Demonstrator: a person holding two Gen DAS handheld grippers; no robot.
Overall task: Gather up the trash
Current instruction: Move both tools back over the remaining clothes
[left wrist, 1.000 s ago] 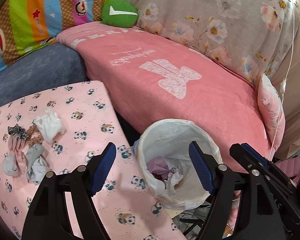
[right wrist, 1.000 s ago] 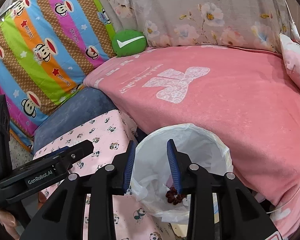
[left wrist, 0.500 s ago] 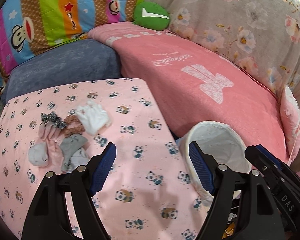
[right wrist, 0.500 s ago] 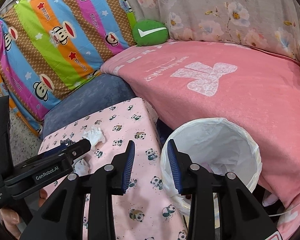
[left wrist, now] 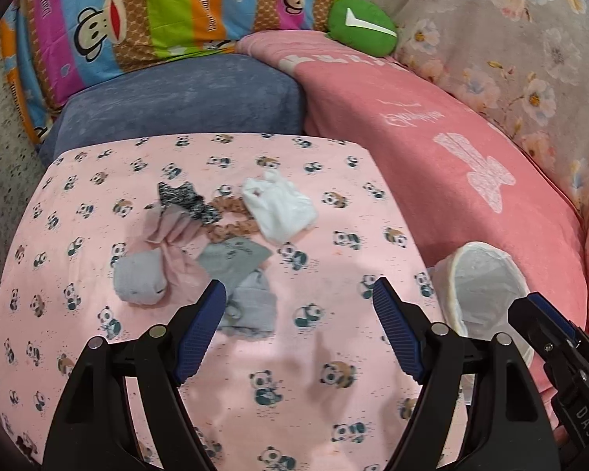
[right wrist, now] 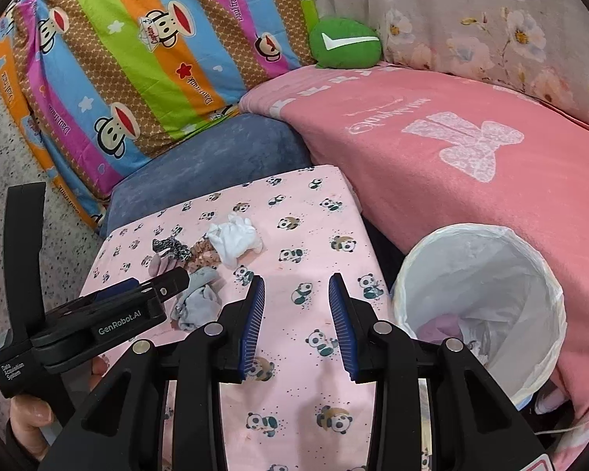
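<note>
- Panda-print tabletop (left wrist: 333,353) beside pink sofa.
- Scraps (left wrist: 224,235) piled at 11 o'clock; bin (right wrist: 479,298) at 3 for dropping.
- Left gripper (left wrist: 298,329) wide open, empty, lined up to grab.
- Right gripper (right wrist: 296,325) half open, empty.

Pink panda-print tabletop (left wrist: 333,353), white-lined bin (right wrist: 491,274), green cushion (left wrist: 363,25) with a white tick, rainbow monkey-striped pillow (right wrist: 137,59), blue-padded black fingers (left wrist: 200,329) hovering.
</note>
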